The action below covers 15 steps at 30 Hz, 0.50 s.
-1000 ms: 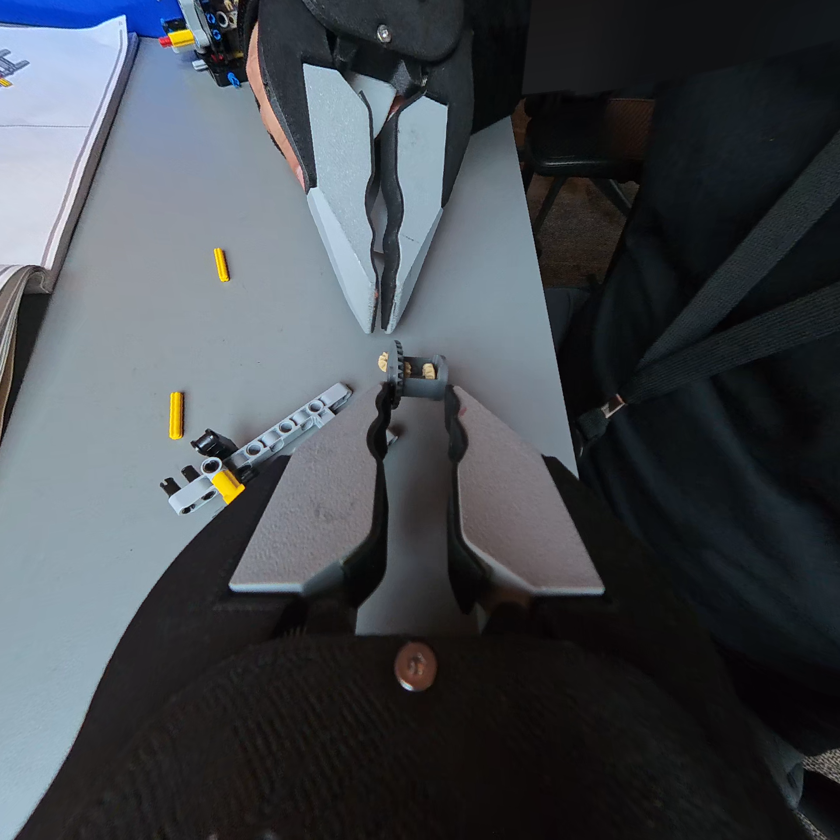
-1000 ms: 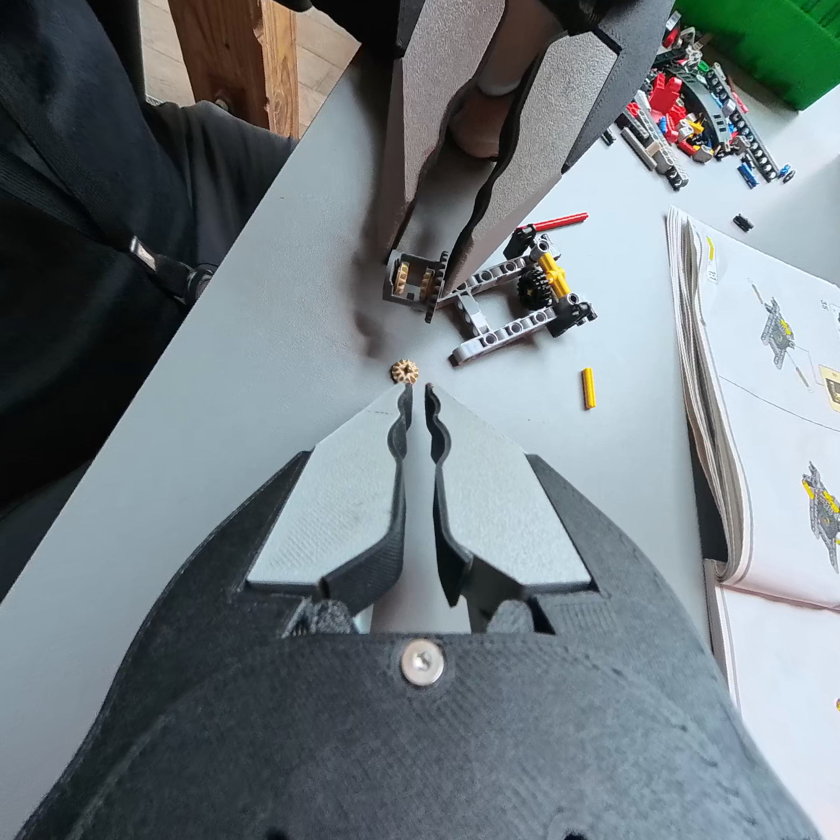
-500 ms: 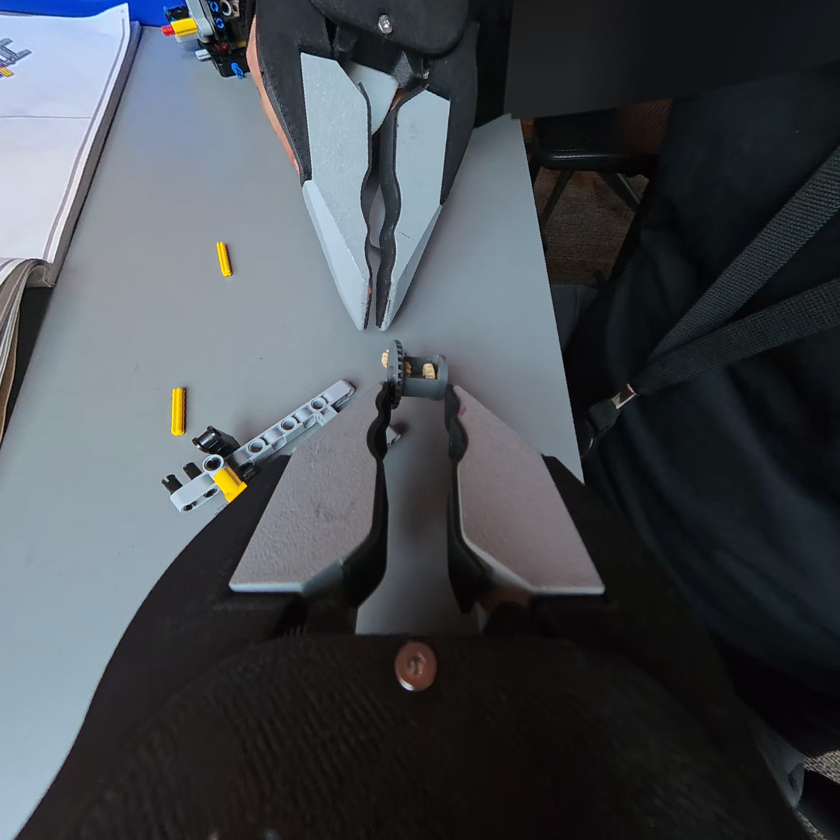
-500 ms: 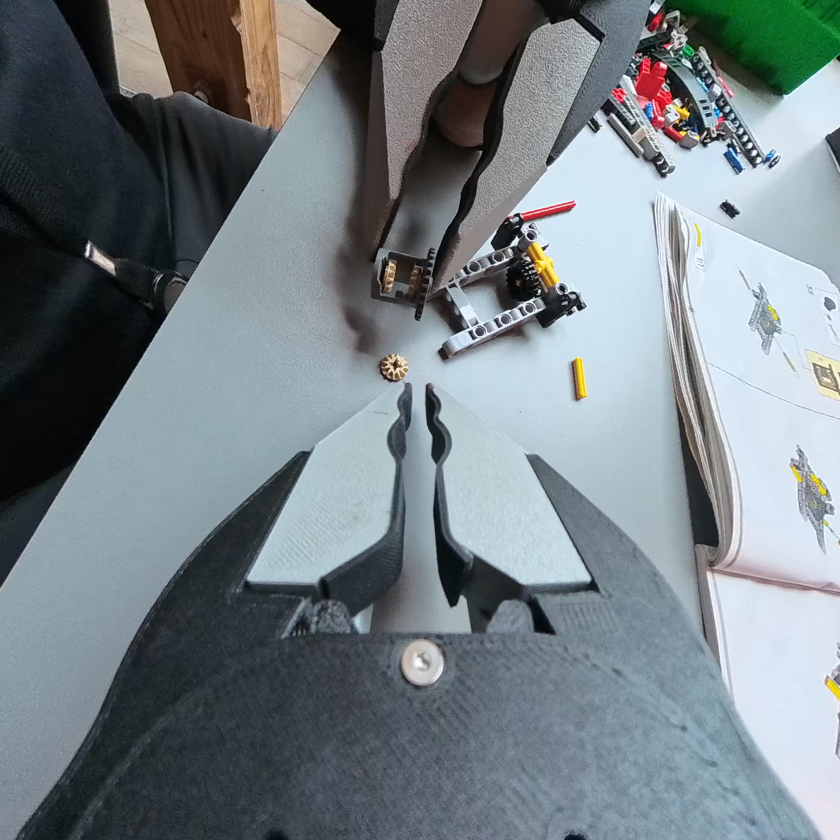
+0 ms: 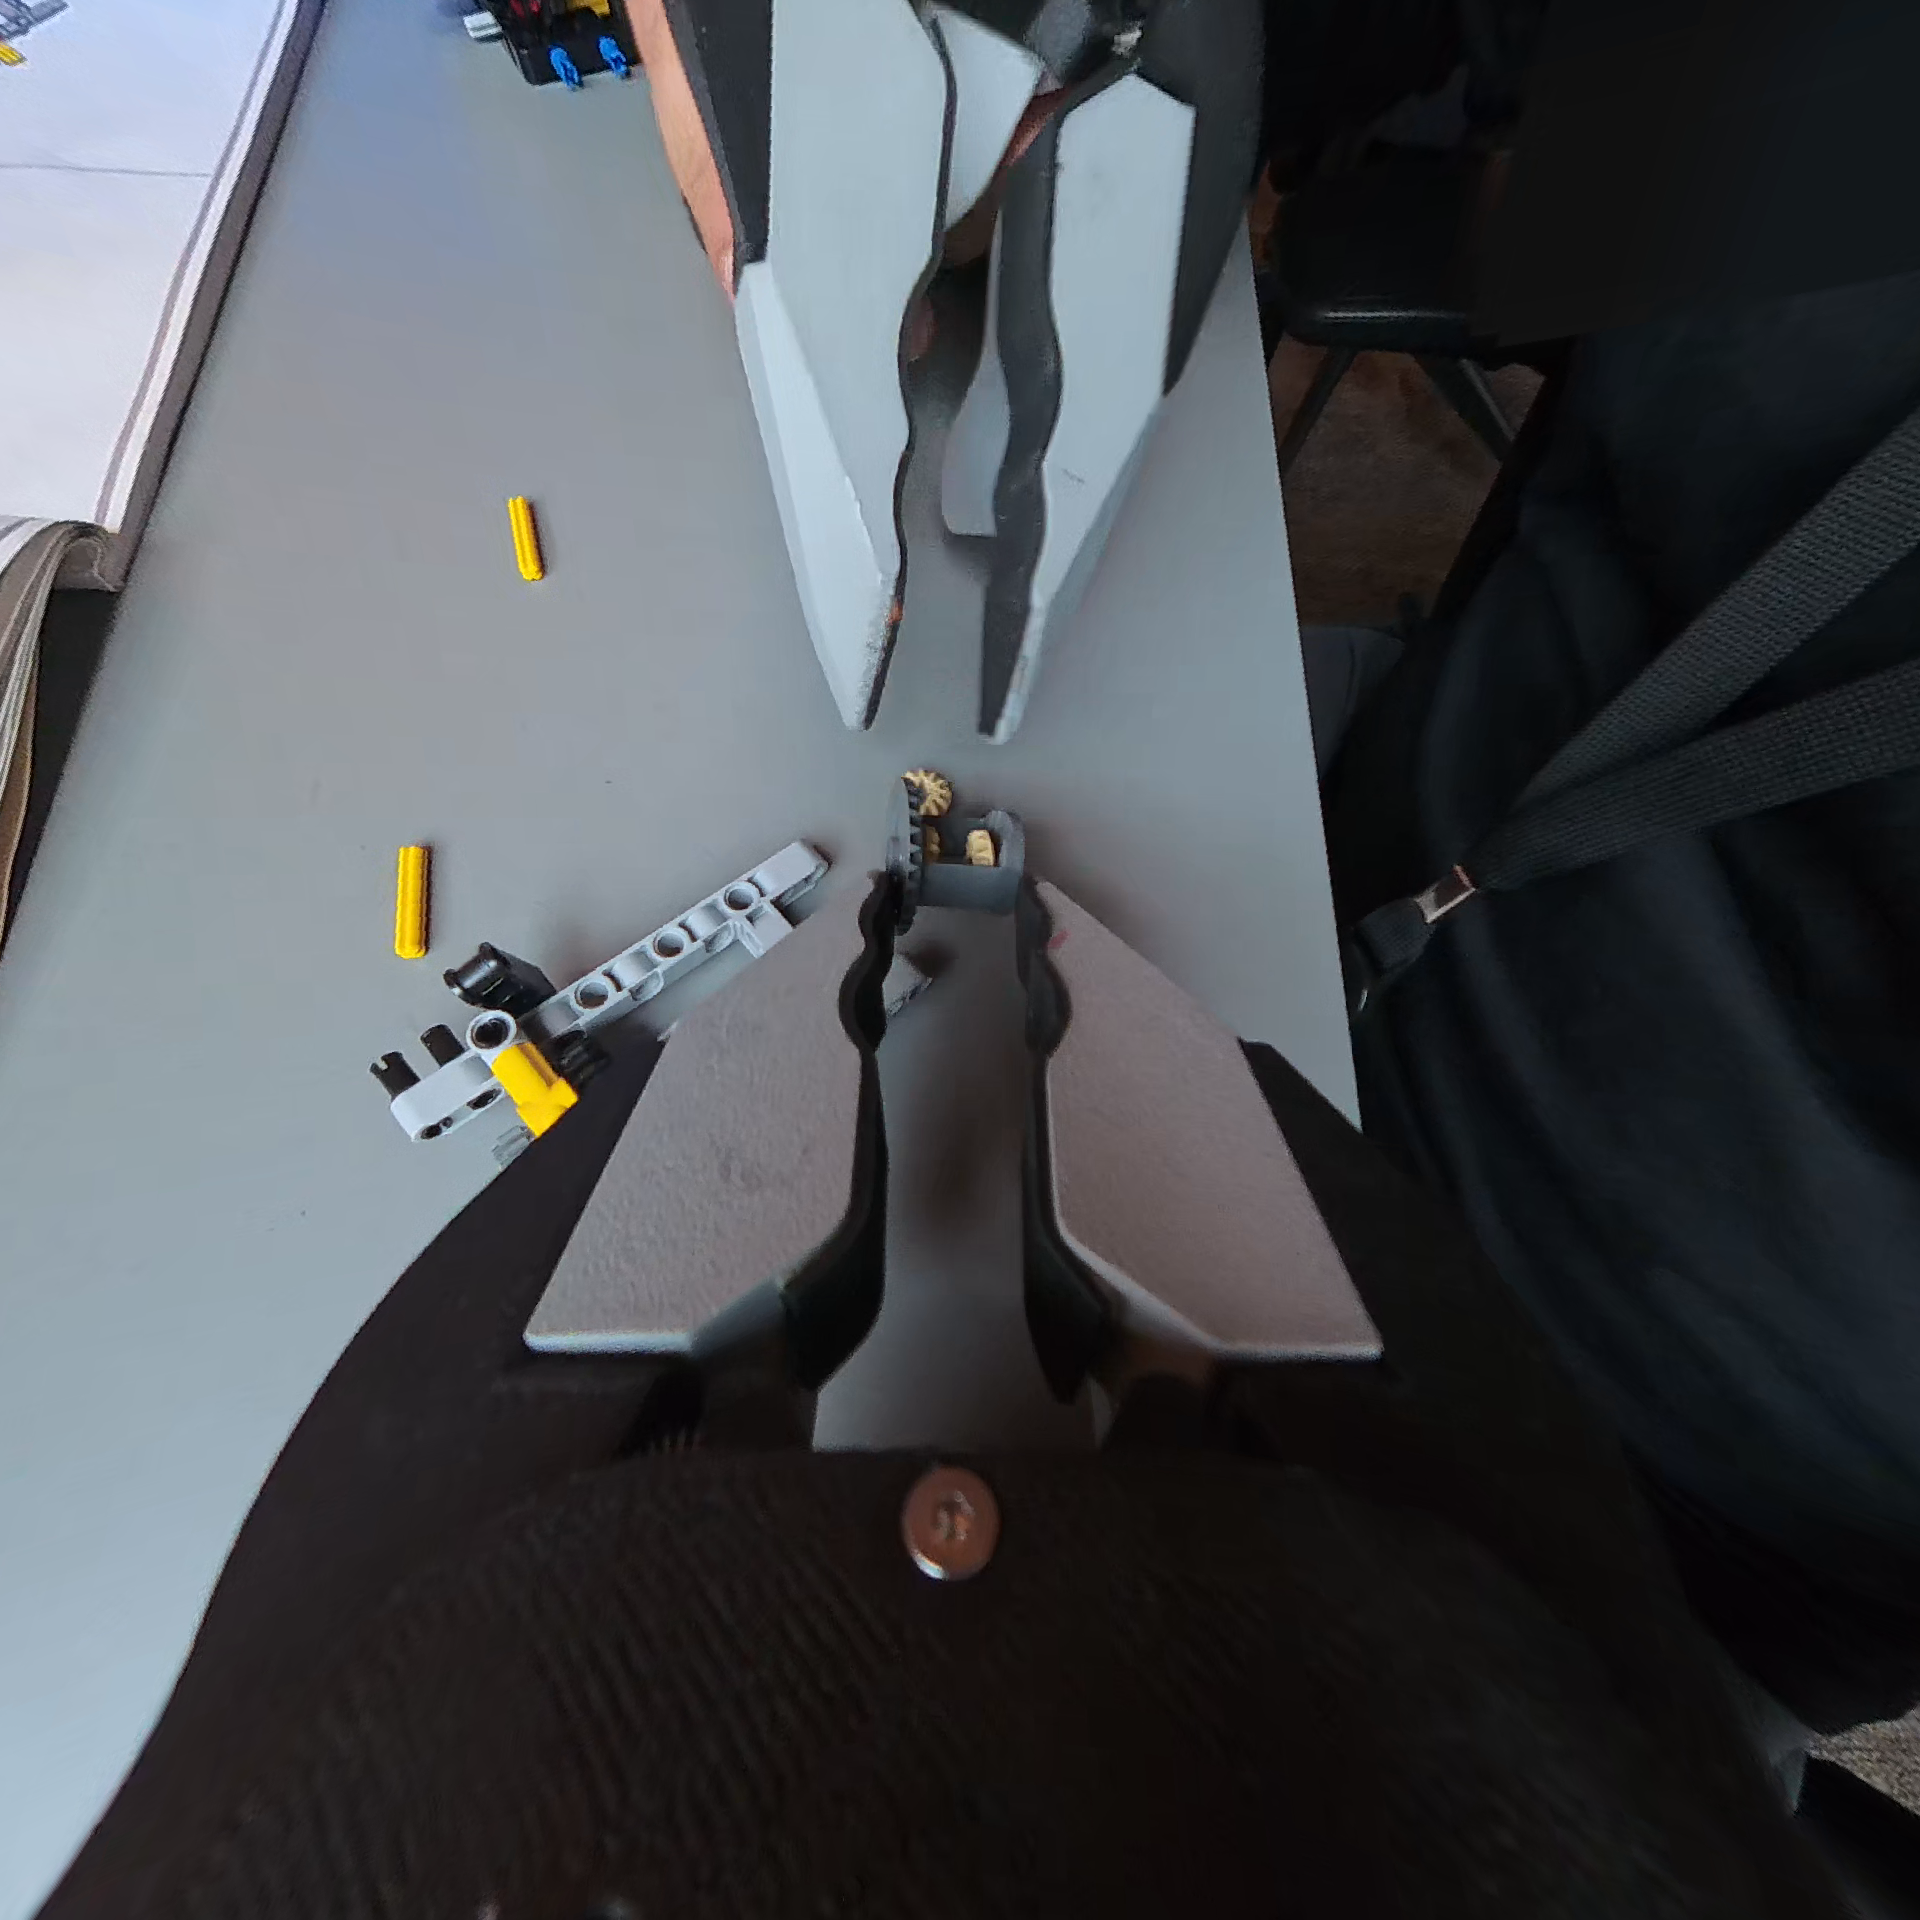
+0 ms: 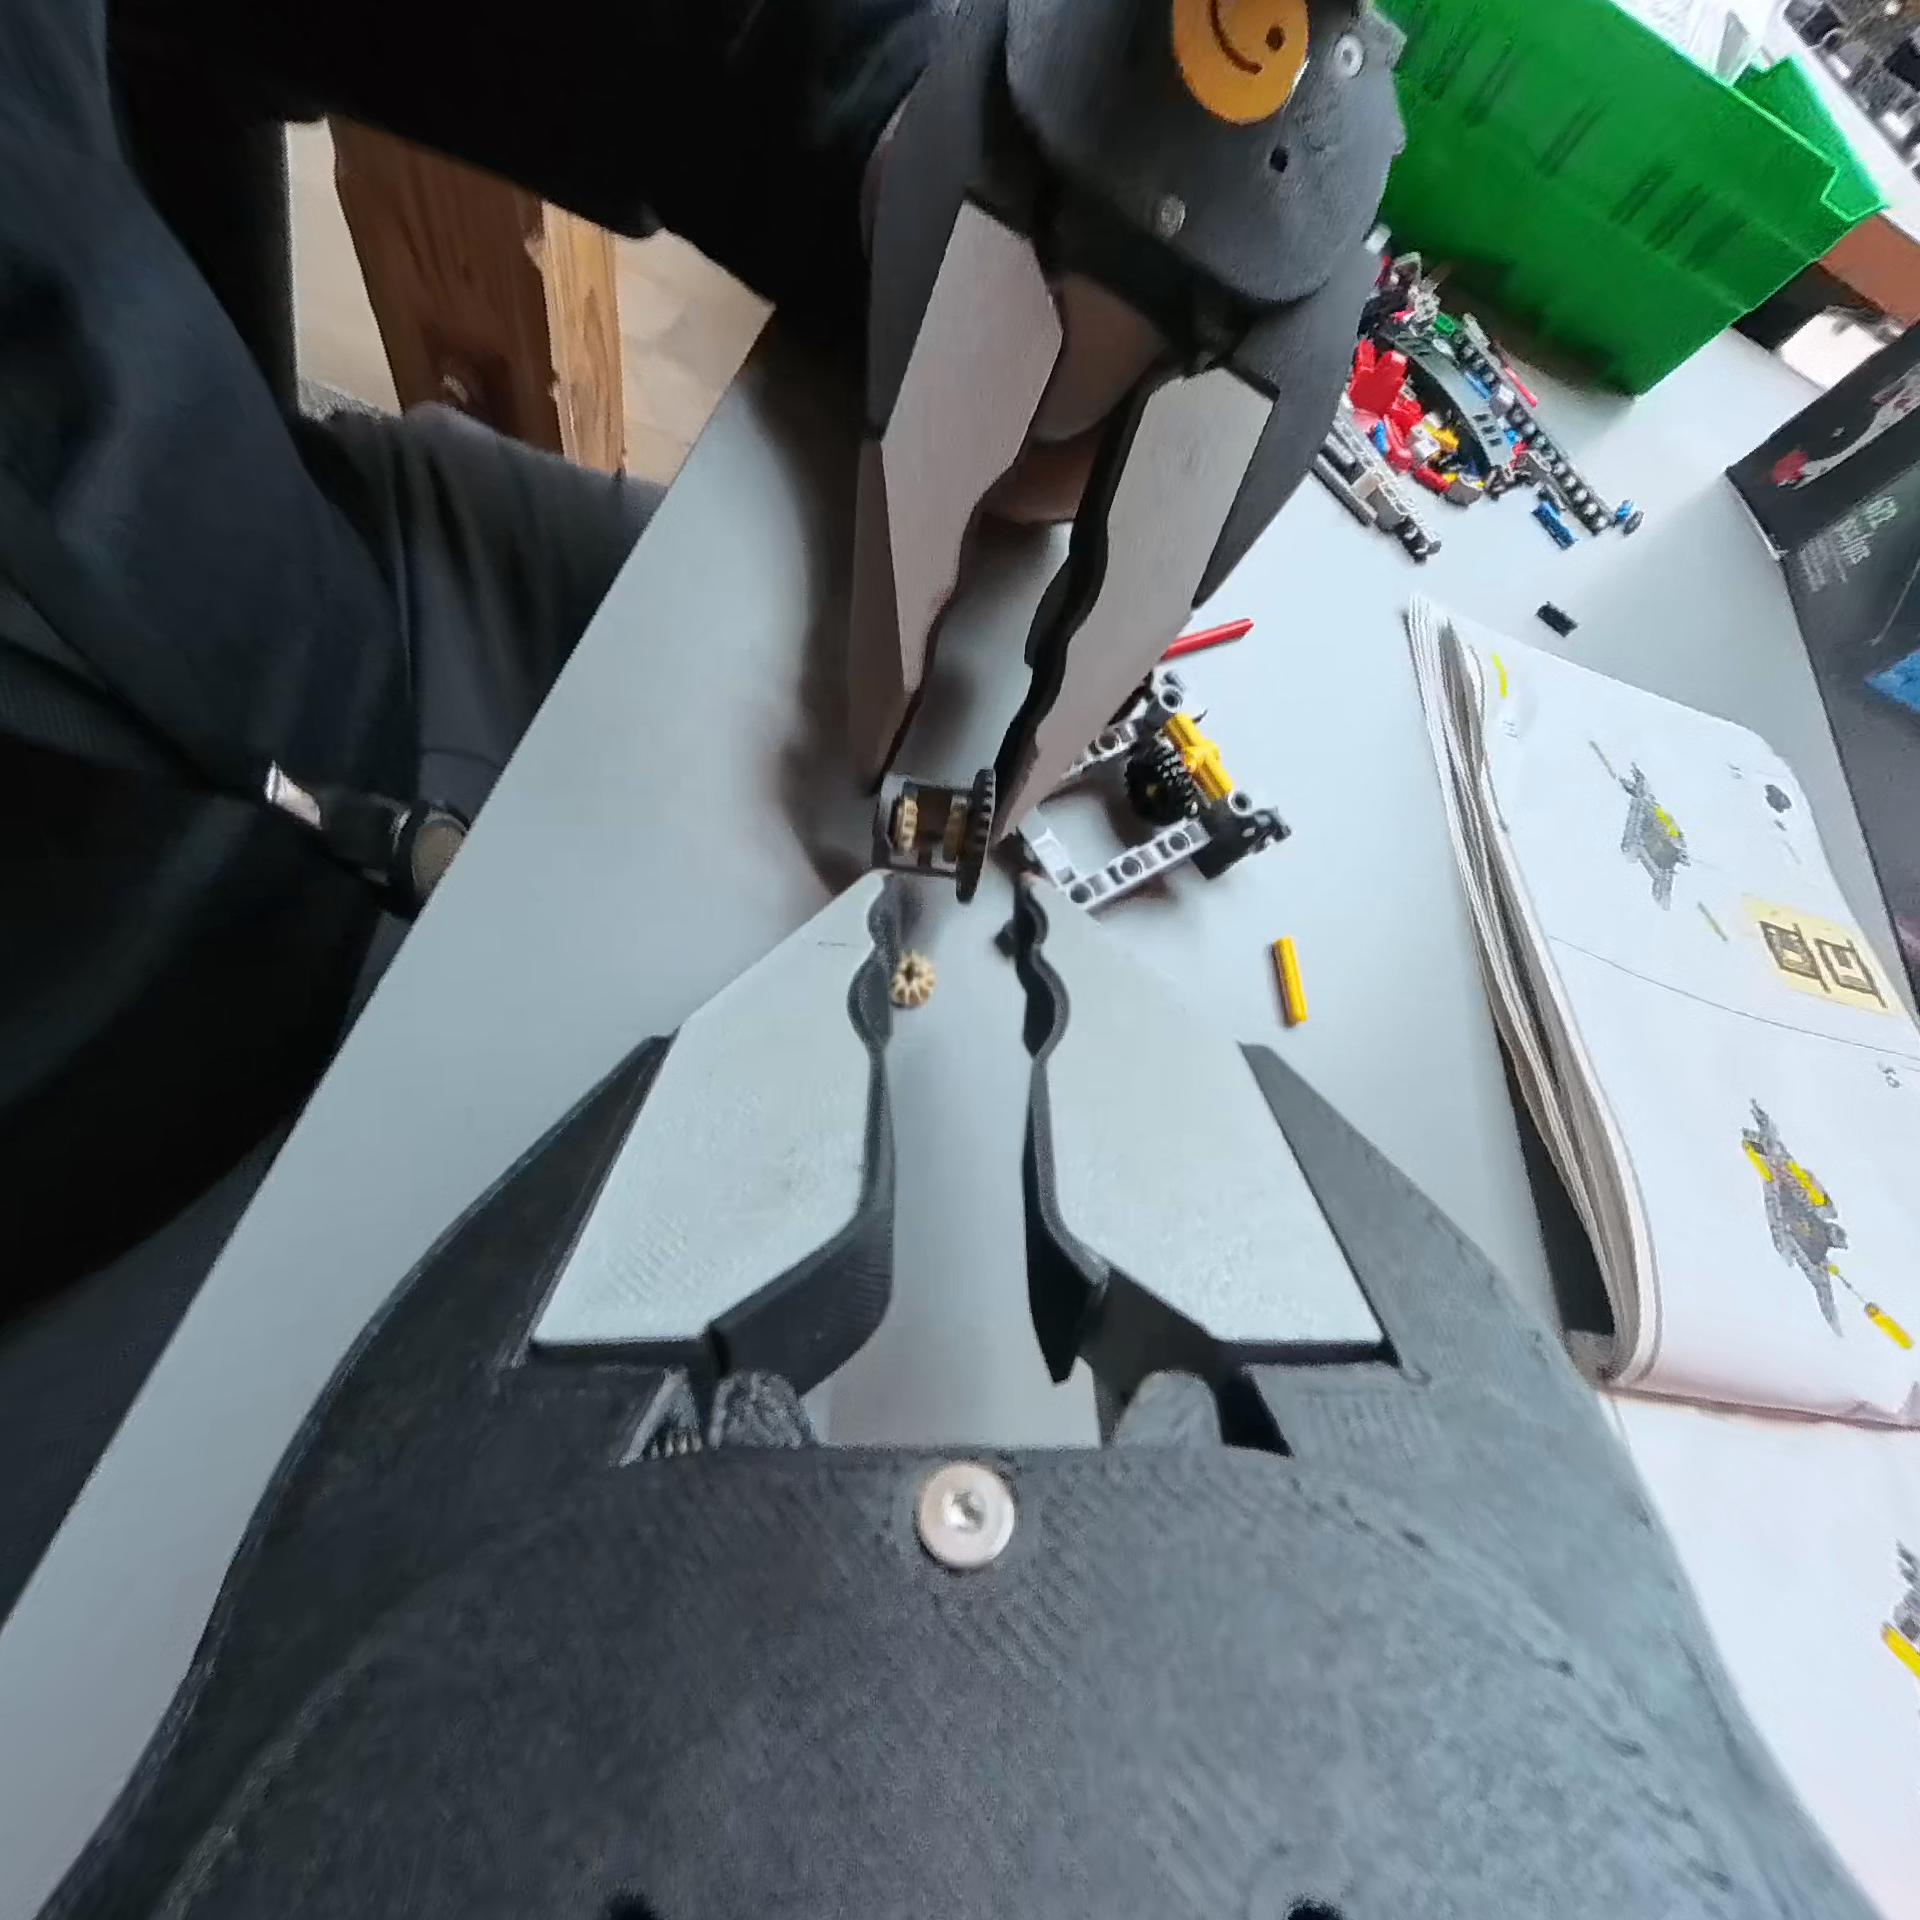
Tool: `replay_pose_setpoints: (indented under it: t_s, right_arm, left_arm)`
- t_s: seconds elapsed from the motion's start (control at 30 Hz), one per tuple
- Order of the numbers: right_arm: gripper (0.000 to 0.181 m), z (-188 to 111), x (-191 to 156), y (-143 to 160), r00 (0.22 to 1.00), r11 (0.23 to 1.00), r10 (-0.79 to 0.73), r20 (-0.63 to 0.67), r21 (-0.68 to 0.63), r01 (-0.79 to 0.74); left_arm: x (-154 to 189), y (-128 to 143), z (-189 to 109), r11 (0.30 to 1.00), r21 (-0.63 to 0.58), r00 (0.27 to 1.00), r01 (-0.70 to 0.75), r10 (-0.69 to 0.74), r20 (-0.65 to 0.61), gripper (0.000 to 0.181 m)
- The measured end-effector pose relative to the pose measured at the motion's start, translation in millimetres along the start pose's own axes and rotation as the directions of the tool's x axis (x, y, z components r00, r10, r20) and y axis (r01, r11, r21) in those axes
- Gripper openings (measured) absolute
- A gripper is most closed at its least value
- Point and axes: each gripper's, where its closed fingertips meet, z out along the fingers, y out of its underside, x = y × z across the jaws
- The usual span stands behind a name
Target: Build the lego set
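My left gripper [image 5: 956,888] is shut on a dark grey gear housing [image 5: 971,868] with a black gear on one side and small tan gears inside, held at the table's near edge. It also shows in the right wrist view [image 6: 930,826]. A loose small tan gear [image 6: 913,979] lies on the grey table, inside my open right gripper [image 6: 951,899], close to its left finger. In the left wrist view the tan gear [image 5: 927,792] lies just below the right gripper [image 5: 930,722] tips and touches the housing's far side.
A grey beam assembly [image 6: 1153,821] with a yellow part and black gear lies beside the housing. Yellow axles [image 5: 527,537] [image 5: 411,900] lie loose. An open instruction booklet [image 6: 1662,987], a parts pile [image 6: 1455,447], a green bin [image 6: 1610,177] and a dark box [image 6: 1849,468] stand farther off. The tips of both grippers are at nearly the same place.
My right gripper has opened and moved forward, so the tan gear now lies between its fingers instead of ahead of the tips. The left gripper keeps its hold.
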Motion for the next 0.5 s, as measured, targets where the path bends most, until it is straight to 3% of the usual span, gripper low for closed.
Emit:
replay_pose_setpoints:
  t_s: [0.13, 0.5]
  right_arm:
    - [0.035, 10, -6, 0, 0.997, 0.998, 0.061, 0.045, -0.021, -0.06]
    - [0.021, 16, 0, 3, 0.998, 0.997, 0.056, -0.001, -0.055, -0.056]
  left_arm:
    - [-2, -3, -3, 0.999, 0.027, 1.0, 0.024, -0.024, 0.0, 0.02]
    - [-4, -4, -2, 0.997, 0.031, 0.997, 0.077, -0.077, -0.004, 0.021]
